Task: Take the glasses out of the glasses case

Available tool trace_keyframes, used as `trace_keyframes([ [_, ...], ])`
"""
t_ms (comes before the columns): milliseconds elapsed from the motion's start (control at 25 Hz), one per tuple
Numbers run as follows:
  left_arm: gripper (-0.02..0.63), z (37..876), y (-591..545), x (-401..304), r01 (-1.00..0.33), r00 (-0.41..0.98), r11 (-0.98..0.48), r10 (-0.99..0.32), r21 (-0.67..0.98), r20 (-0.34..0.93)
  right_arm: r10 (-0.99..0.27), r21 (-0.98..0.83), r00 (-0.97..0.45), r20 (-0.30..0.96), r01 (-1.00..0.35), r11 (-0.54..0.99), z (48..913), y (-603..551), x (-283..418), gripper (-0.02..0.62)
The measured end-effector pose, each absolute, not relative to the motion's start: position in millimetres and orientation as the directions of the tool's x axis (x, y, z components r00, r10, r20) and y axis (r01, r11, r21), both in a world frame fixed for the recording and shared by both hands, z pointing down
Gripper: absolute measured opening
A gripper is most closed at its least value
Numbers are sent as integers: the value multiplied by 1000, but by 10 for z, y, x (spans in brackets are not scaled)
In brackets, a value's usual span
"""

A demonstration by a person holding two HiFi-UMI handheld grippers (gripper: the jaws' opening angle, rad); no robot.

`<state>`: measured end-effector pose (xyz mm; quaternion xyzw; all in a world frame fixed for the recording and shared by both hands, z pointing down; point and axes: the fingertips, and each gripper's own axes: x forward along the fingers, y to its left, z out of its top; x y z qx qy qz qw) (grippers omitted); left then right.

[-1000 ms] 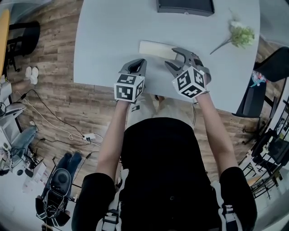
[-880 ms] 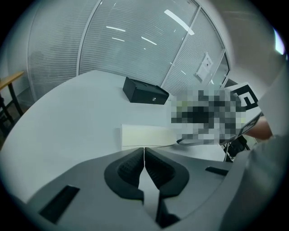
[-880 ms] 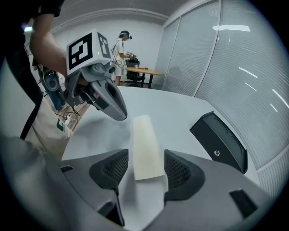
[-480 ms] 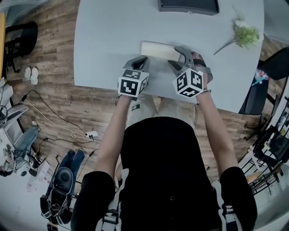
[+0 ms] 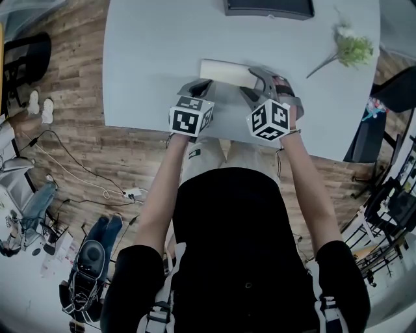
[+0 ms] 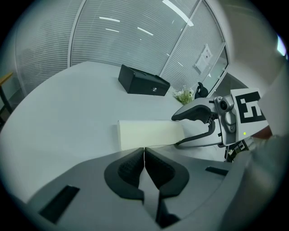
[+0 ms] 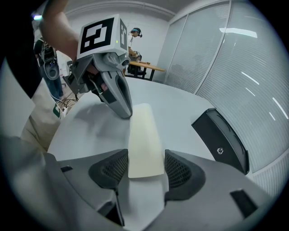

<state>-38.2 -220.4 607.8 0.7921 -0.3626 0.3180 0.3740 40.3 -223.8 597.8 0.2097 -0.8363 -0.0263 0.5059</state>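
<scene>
A closed cream glasses case (image 5: 221, 70) lies flat on the pale grey table (image 5: 156, 52). My right gripper (image 5: 252, 82) is at the case's right end and hides it in the head view. In the right gripper view the jaws of that gripper (image 7: 144, 169) stand open, with the end of the case (image 7: 144, 135) between the pads and a thin gap on each side. My left gripper (image 5: 200, 86) is shut and empty, with its tips just in front of the case's left part. From the left gripper view, the gripper (image 6: 144, 151) points at the case (image 6: 149, 134). No glasses show.
A black box (image 5: 268, 8) stands at the table's far edge, also seen as a black box (image 6: 142, 82) in the left gripper view. A small flower sprig (image 5: 351, 49) lies at the far right. The table's near edge runs just under my hands.
Both grippers have sunk toward the table and drawn a little closer to the case. The case has not moved.
</scene>
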Motion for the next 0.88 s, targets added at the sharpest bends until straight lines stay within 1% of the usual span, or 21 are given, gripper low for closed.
trace_keyframes([
  [360,25,6084,-2204,-386,-825,513,-456,-359,333,780,-343,220,-414,843,-316,923,5977,-2244,404,272],
  [600,24,6070,-2195,-406,-825,518,-450,-360,342,776,-315,189,-425,848,-313,931,5955,-2242,387,270],
  [880,24,6059,-2191,-416,-828,514,-447,-365,338,776,-272,121,-459,846,-332,936,5909,-2260,382,268],
])
